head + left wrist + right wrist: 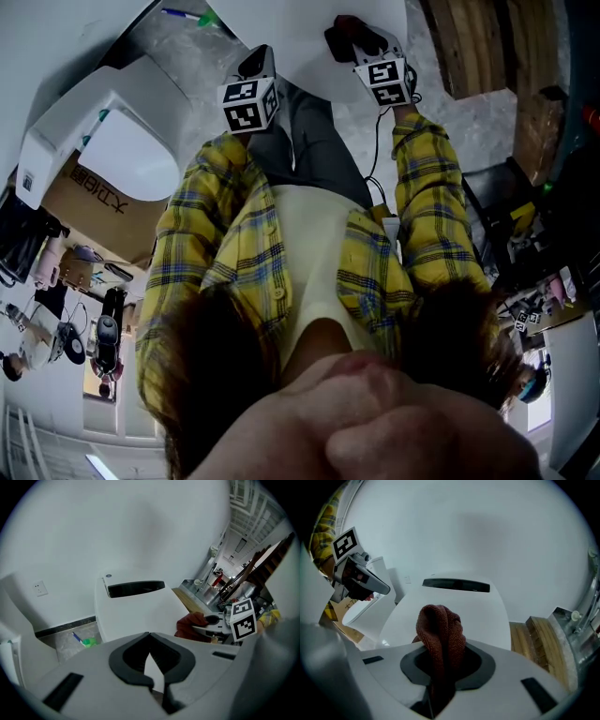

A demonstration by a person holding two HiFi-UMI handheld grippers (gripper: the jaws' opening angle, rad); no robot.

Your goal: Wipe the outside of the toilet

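Note:
The white toilet (459,605) with a dark slot along its back stands in front of both grippers, its lid down (136,613). My right gripper (440,670) is shut on a bunched red-brown cloth (440,630), held just above the near edge of the lid. From the left gripper view, that cloth (192,623) and the right gripper (213,625) hover at the lid's right side. My left gripper (150,637) hangs shut and holds nothing, above the lid's near left part. In the head view both grippers (253,66) (361,42) reach out past yellow plaid sleeves.
A second white fixture (122,150) stands to the left over a cardboard box (103,202). A green and blue brush (82,641) lies on the floor by the wall. Wooden boards (543,637) lean at the right. Cluttered gear (525,234) fills the far right.

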